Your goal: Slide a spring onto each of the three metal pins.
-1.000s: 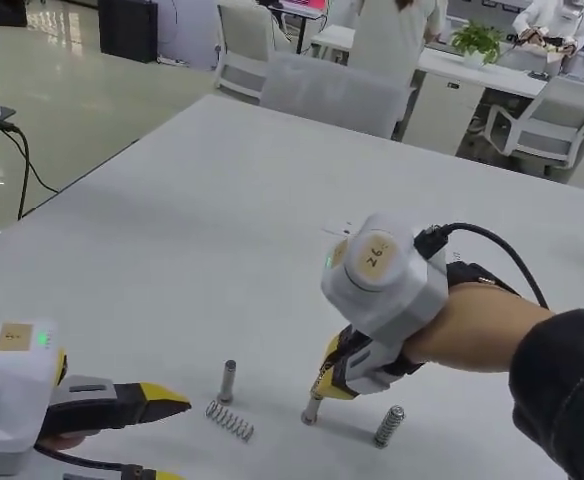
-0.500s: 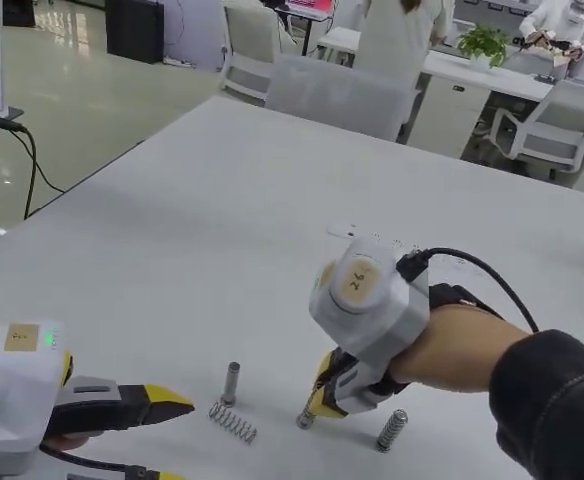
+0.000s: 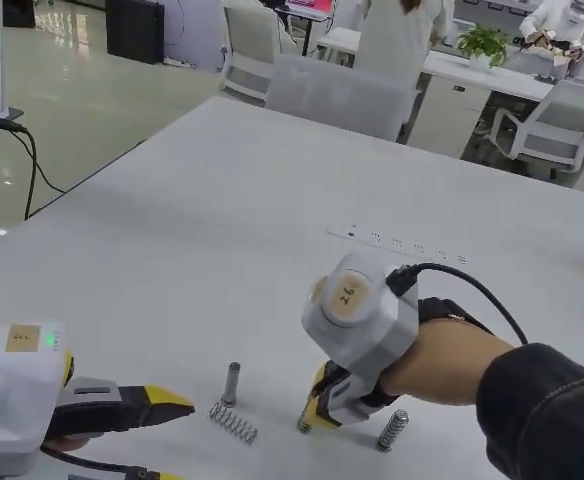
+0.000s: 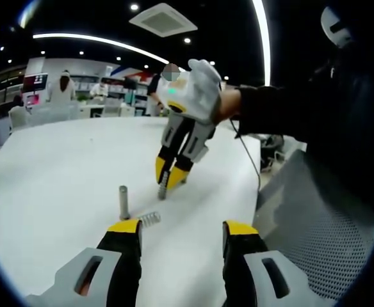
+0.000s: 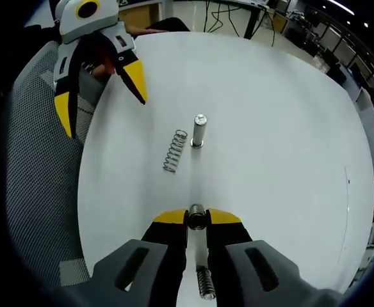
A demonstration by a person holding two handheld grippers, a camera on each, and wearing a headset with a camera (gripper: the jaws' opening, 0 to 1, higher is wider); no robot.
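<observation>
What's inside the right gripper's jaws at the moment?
The right gripper is shut on a metal pin; its top end shows between the yellow tips. No spring on what shows; the jaws cover part of the shaft.

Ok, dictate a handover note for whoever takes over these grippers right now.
Left gripper: jaws open, empty, over the table near a loose spring lying flat.
Right gripper: jaws shut on a pin standing on the table.
A second pin stands upright and bare beside the loose spring.
Another spring stands tilted by the right gripper; whether a pin is inside, I cannot tell.
Done: no spring clearly on a pin. Left: spring the two bare pins, check the tilted one.
</observation>
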